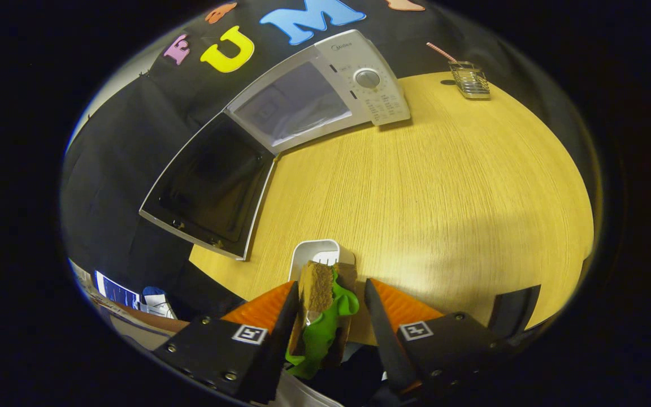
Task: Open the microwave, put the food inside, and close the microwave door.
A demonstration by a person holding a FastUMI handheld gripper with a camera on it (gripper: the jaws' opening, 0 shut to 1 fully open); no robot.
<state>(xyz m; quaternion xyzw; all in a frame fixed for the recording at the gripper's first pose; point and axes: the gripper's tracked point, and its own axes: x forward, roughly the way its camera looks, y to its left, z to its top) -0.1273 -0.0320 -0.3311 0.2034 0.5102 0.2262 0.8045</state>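
A toy sandwich (321, 308), brown bread with green lettuce hanging out, stands on edge between the fingers of my gripper (328, 302). The gripper is shut on it: the left finger lies flat against one slice and the right finger meets the other slice near its tip. Just beyond the fingertips a small white dish (315, 251) sits on the wooden table (444, 186). Farther off, to the left, the white microwave (359, 73) stands with its door (207, 186) swung wide open, and its pale cavity (291, 104) shows.
A metal wire holder (469, 80) with a pink straw stands far beyond on the right. The table's near edge runs just under the fingers. Below it on the left lie a shoe (156, 302) and some clutter.
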